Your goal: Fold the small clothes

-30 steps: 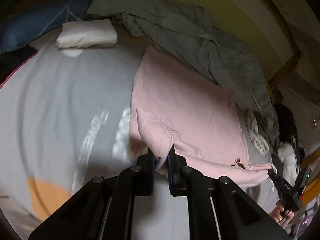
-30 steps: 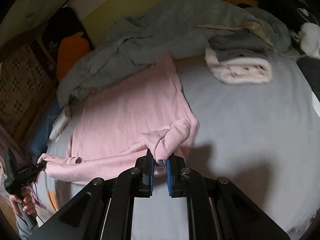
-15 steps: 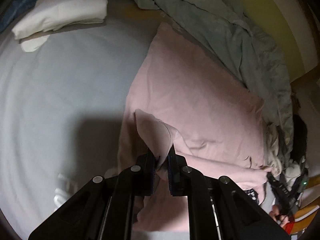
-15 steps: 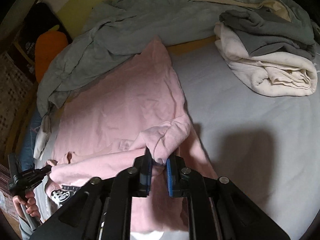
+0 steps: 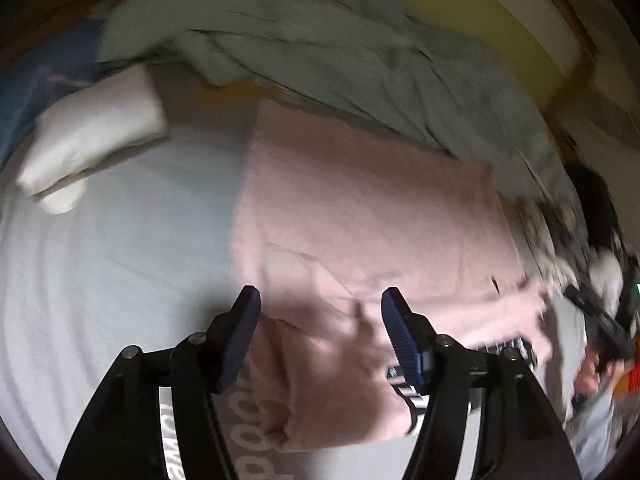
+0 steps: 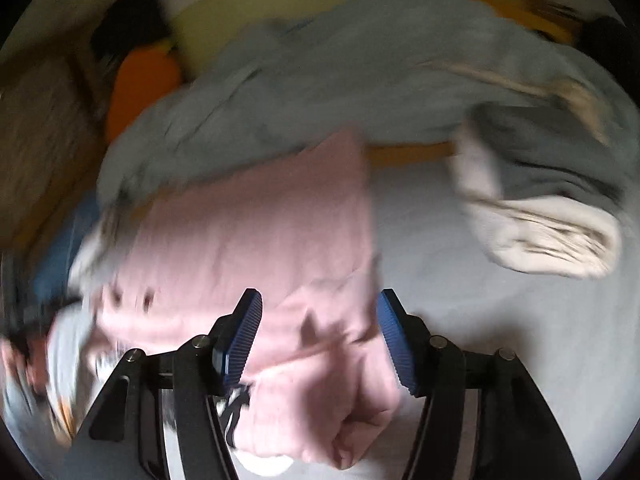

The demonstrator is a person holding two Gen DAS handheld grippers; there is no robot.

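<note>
Lying flat on the bed sheet [image 5: 120, 264], pink sweatshirt [image 5: 360, 216] looks soft, light and floppy; best gripped at hem corners or fold edges. Left tongs [image 5: 320, 332] and right tongs [image 6: 320, 332] are opening, pads clear of fabric below. Grey blanket [image 6: 320, 92] and folded cream garment [image 5: 92, 140] crowd the far side; dim room.

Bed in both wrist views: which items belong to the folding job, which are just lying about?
Job:
- pink top, spread on the sheet
- left gripper, opening, pads off the cloth
- right gripper, opening, pads off the cloth

Lying about:
- grey blanket
- cream bundle
- white bundle
- orange pillow
</note>
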